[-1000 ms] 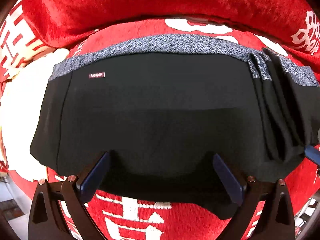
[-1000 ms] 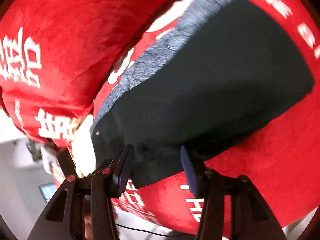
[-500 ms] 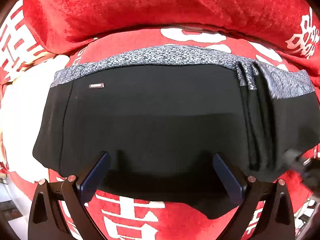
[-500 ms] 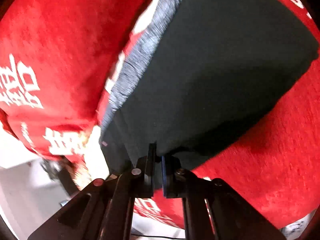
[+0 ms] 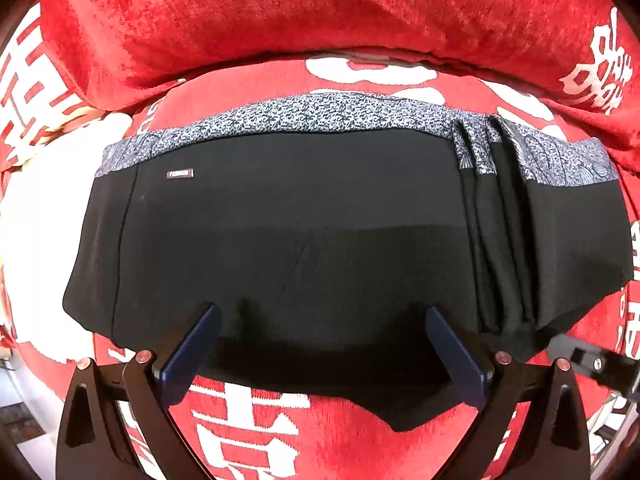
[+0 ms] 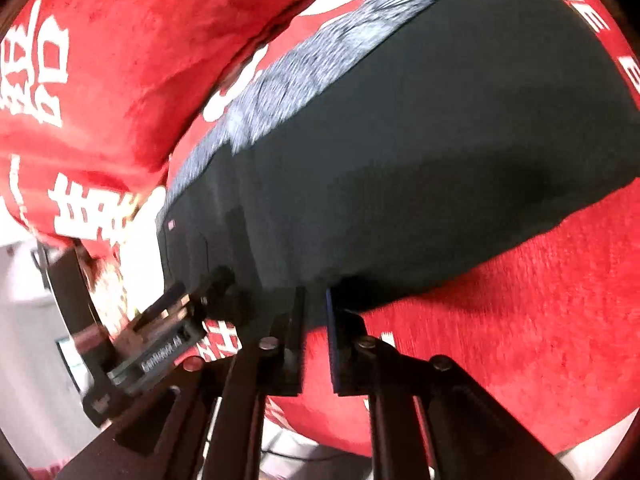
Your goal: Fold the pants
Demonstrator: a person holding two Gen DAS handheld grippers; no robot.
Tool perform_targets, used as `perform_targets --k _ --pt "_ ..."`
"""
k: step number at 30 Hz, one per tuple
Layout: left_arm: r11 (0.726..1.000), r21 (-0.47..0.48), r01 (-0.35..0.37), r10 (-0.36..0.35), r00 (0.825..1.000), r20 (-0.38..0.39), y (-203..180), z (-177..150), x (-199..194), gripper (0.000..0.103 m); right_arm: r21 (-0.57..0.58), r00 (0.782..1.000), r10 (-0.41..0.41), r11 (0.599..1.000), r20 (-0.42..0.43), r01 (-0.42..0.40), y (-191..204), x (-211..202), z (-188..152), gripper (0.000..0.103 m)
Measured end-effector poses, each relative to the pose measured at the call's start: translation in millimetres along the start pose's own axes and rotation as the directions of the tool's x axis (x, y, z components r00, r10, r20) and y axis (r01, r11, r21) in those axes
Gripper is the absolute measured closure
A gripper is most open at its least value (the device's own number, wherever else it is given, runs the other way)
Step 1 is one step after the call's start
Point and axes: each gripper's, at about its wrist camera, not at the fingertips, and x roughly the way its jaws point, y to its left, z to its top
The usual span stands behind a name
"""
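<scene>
At the near edge of the left wrist view, left gripper (image 5: 320, 310) points down over the pants (image 5: 300, 220), jaws spread wide, released, nothing pinched. Both blue pads sit over the near hem, black cloth showing between them. Red cover (image 5: 340, 440) with white characters lies under everything.

Pants are folded into a wide black band, flat on the cover. Long axis runs left to right across this view. A bunch of vertical pleats (image 5: 492, 220) sits toward the right end. Right gripper (image 5: 576, 356) shows at the lower right, just beside that corner of the hem. Small label (image 5: 180, 174) is at upper left of the black area. Grey patterned waistband (image 5: 320, 118) forms the far long edge, facing away from the gripper toward the red cushion (image 5: 260, 12) behind.

Right wrist view, blurred: right gripper (image 6: 315, 294) has its tips at the pants' (image 6: 420, 160) near hem. Its jaws have just been opening; they stand a narrow gap apart, hem edge at the gap, pads not pressing on it as far as the blur lets me tell. Left gripper (image 6: 160, 340) is just left of it, at the same hem. Here the long axis runs diagonally, lower left to upper right, label (image 6: 171, 224) at the left end, waistband (image 6: 312, 64) along the far upper-left edge.
</scene>
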Motion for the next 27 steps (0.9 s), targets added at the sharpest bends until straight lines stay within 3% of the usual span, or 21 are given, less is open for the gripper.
perform_targets --k 3,6,9,13,17,19,24,27 --pt "1.0 -0.005 0.001 -0.001 1.0 -0.002 6.0 -3.2 -1.1 0.0 -0.072 0.999 -0.044 0.997 -0.007 0.043 11.6 -3.0 -7.3 0.087" --pt "1.0 -0.025 0.002 -0.002 1.0 -0.004 16.6 -8.2 -2.6 0.0 -0.144 0.991 -0.094 0.984 0.099 0.108 21.3 -28.2 -11.2 0.087" --pt "0.999 -0.039 0.001 -0.002 1.0 -0.004 27.2 -13.0 -2.1 0.0 -0.247 0.962 -0.151 0.947 0.23 0.208 46.5 -48.6 2.2 0.087" --pt "0.999 -0.053 -0.004 0.004 1.0 -0.007 37.3 -18.7 -2.0 0.0 -0.285 0.926 -0.222 0.907 0.305 0.311 67.1 -36.5 51.0 0.087" --pt "0.997 -0.074 0.007 -0.008 1.0 -0.014 44.9 -22.5 -1.2 0.0 -0.278 0.919 -0.276 0.893 0.281 0.354 65.5 -2.8 85.5 0.087" --pt "0.997 -0.08 0.013 -0.015 1.0 -0.02 49.5 -25.2 0.7 0.0 -0.259 0.926 -0.316 0.895 0.208 0.364 56.7 17.8 87.3 0.087" --pt "0.996 -0.091 0.013 -0.015 0.999 -0.028 58.9 -30.1 3.7 0.0 -0.286 0.931 -0.318 0.889 0.178 0.359 59.8 27.9 57.0 0.087" --pt "0.994 -0.108 0.017 -0.021 0.999 -0.033 65.3 -29.6 4.9 0.0 -0.328 0.916 -0.354 0.856 0.19 0.399 68.9 26.6 40.5 0.083"
